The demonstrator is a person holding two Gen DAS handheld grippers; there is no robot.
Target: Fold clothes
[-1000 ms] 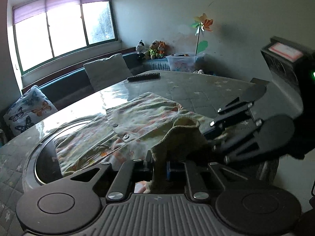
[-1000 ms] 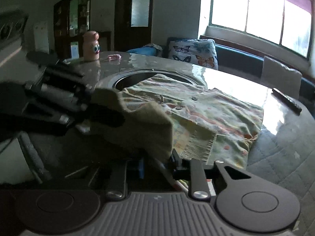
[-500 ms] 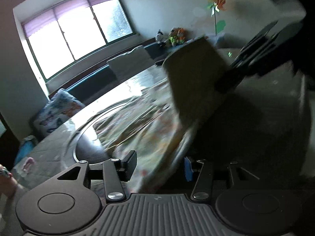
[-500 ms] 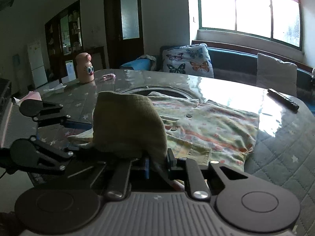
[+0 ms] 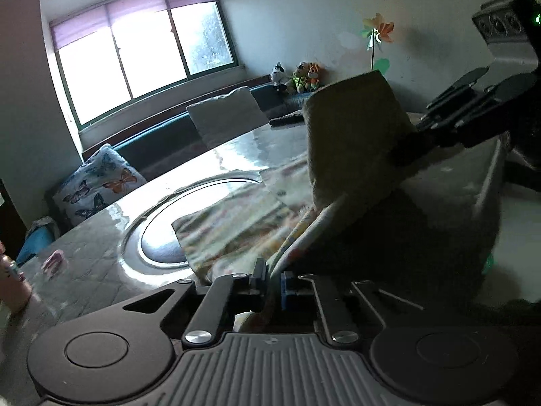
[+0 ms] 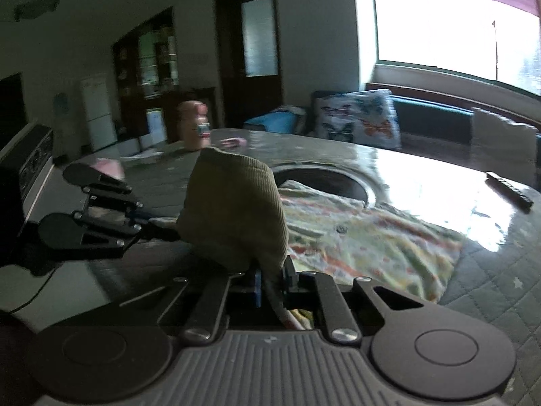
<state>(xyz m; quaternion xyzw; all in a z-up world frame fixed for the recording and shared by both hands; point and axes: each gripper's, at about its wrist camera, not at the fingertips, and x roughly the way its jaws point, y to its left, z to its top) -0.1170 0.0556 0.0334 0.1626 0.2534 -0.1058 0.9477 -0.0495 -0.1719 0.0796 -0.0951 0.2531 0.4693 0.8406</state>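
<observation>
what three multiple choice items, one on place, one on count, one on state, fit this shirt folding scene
1. Where does the remote control lie?
A. on the table near the bright window side
B. on the butterfly cushion
C. inside the round recess

2. How many stuffed toys sit by the wall?
A. one
B. three
C. six

3. What state is the patterned shirt in?
A. hanging on a hook
B. rolled into a ball
C. its ribbed hem lifted, pinched by the left tool and right tool

Answers: 1 A, it rests on the glossy tabletop. 2 B, three figures show. 3 C, cloth runs between both tools' fingers, the rest lying flat.
</observation>
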